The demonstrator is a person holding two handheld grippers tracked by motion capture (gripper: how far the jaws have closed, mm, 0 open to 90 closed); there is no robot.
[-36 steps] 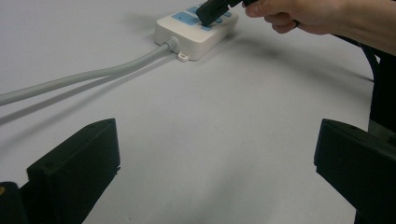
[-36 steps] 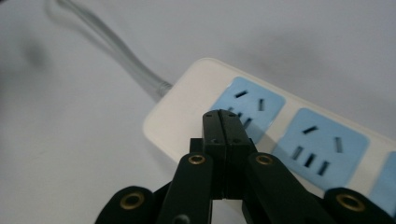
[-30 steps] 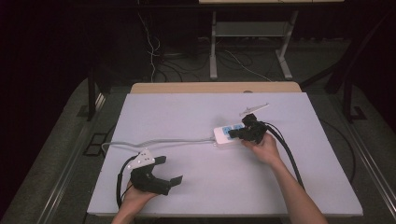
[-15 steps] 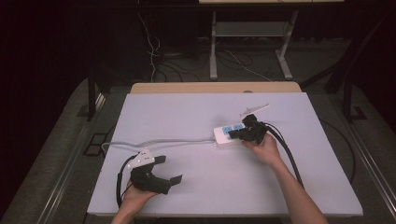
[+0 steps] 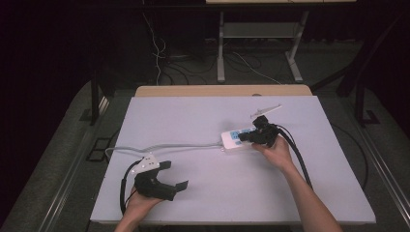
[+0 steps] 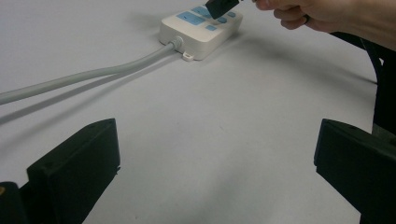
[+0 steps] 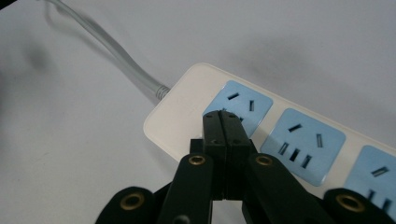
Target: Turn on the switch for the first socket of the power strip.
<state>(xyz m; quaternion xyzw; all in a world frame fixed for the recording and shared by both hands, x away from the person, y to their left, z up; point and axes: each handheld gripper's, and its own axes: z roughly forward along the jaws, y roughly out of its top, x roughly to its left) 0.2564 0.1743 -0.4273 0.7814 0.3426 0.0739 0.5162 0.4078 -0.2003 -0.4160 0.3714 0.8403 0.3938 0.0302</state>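
Closed hand-held gripper [image 7: 223, 122] over power strip [image 7: 299, 140]

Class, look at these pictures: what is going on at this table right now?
A person works at a white table with a gripper in each hand. The right gripper, jaws shut with nothing between them, holds its tip over the end socket of a white power strip with blue sockets, near where its grey cord enters. The left gripper rests open near the table's front edge, apart from the strip.

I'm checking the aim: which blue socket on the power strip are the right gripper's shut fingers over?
The end socket, the one nearest the cord entry. The right gripper has its tips over that socket's lower edge; the other two lie further along the power strip.
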